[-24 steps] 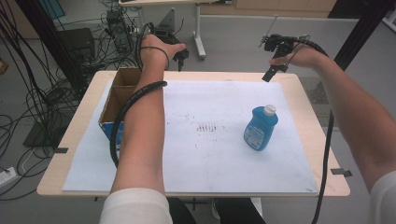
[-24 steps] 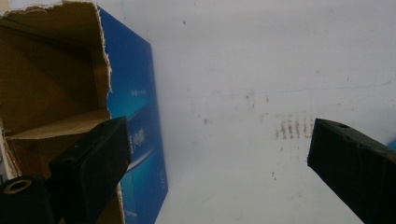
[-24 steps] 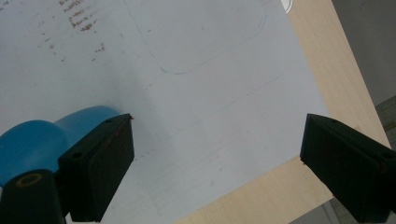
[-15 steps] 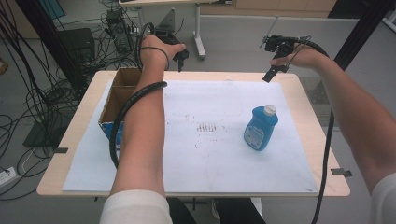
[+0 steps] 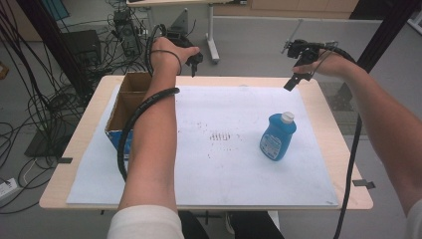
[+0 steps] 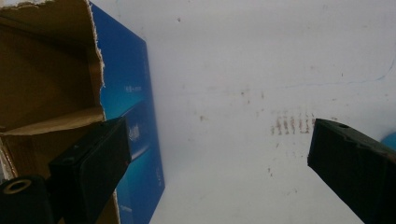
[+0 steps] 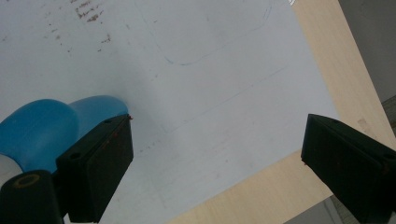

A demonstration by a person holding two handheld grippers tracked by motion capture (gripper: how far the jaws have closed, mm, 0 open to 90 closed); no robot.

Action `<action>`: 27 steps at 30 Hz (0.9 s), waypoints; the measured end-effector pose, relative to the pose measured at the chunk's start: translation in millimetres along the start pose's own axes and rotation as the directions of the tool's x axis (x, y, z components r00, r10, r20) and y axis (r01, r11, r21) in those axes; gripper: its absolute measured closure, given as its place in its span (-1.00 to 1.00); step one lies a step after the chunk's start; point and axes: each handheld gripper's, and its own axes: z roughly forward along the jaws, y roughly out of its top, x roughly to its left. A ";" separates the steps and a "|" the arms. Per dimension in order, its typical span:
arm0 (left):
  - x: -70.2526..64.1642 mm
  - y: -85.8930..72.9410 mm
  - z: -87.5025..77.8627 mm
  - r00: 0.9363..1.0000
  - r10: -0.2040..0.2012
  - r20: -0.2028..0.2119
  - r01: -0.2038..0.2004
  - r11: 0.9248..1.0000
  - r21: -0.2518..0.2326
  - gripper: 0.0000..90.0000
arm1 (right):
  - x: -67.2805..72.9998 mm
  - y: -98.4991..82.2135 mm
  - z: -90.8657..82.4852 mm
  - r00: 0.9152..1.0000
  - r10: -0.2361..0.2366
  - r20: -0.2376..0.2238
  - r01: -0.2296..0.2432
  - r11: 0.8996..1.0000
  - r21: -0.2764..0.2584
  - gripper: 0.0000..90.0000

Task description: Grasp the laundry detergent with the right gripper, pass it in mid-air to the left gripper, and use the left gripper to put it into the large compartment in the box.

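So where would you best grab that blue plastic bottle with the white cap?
Probably at the neck of the blue plastic bottle, just under its white cap, coming down from above. It stands upright, its flat body looks wide, and the right hand-held gripper is open nearby.

A blue bottle (image 5: 277, 138) with a white cap stands upright on the white sheet (image 5: 239, 164).

A light wooden table (image 5: 326, 107) carries a large white paper sheet (image 5: 234, 164) marked with faint brownish smudges. Beneath lies a grey floor (image 5: 249, 47). At far left, tangled black cables (image 5: 35, 99) trail around a dark equipment box (image 5: 82, 45). A white metal table leg (image 5: 213, 35) stands beyond, and a black upright post (image 5: 383, 35) rises at far right.
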 end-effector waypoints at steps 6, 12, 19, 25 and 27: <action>-2.8 -2.1 0.1 1.000 0.005 0.004 -0.005 1.000 -0.001 -0.85 | 5.0 -19.8 0.2 1.000 0.016 -0.011 -0.016 1.000 -0.010 -0.80; -6.6 -2.1 1.0 1.000 0.014 0.004 -0.014 1.000 0.003 -0.85 | 7.3 -34.9 -0.4 1.000 0.024 -0.013 -0.025 1.000 -0.008 -0.80; -8.7 -5.0 0.3 1.000 0.018 0.005 -0.018 1.000 0.001 -0.85 | 18.0 -57.7 -8.2 1.000 0.020 -0.009 -0.020 1.000 -0.020 -0.80; -11.0 -6.6 -2.6 1.000 0.024 0.005 -0.024 1.000 -0.008 -0.86 | 28.9 -71.4 -12.7 1.000 0.014 -0.008 -0.014 0.999 -0.035 -0.81; -12.3 -7.2 -3.0 1.000 0.027 0.005 -0.026 1.000 -0.006 -0.85 | 35.4 -80.1 -14.9 1.000 0.005 -0.006 -0.006 0.999 -0.038 -0.81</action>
